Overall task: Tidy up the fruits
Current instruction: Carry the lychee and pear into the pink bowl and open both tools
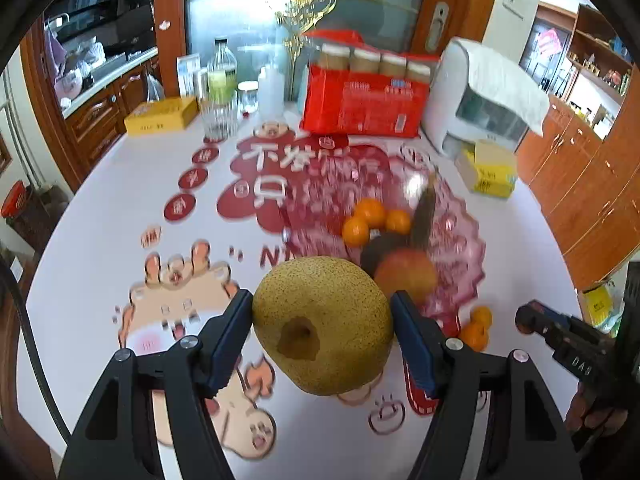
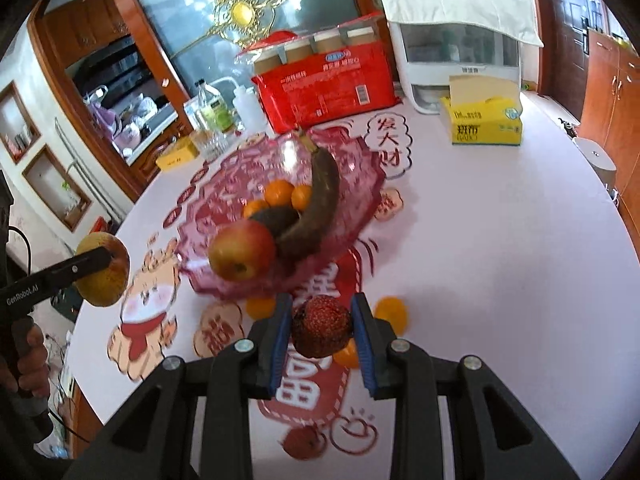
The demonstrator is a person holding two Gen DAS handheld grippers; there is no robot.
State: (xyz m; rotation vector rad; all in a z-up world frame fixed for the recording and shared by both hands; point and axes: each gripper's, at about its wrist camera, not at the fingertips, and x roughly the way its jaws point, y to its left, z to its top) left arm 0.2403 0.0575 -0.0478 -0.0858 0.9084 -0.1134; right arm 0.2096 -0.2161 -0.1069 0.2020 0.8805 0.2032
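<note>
My left gripper [image 1: 322, 314] is shut on a brown speckled pear [image 1: 322, 326], held above the table just in front of the pink glass fruit bowl [image 1: 456, 248]. The pear also shows in the right wrist view [image 2: 102, 276]. My right gripper [image 2: 320, 320] is shut on a dark red bumpy fruit [image 2: 322, 328], held above the table near the bowl [image 2: 360, 184]. The bowl holds a red apple [image 2: 242, 256], a dark overripe banana [image 2: 320, 196], a dark fruit and three small oranges [image 2: 280, 192]. Small oranges [image 2: 392, 314] lie on the table beside the bowl.
At the back stand a red snack pack [image 2: 328, 88], a white appliance [image 2: 456, 52], a yellow tissue box [image 2: 486, 122], bottles and a glass [image 1: 222, 92] and a yellow box [image 1: 162, 116]. A red fruit [image 2: 302, 442] lies near the front edge.
</note>
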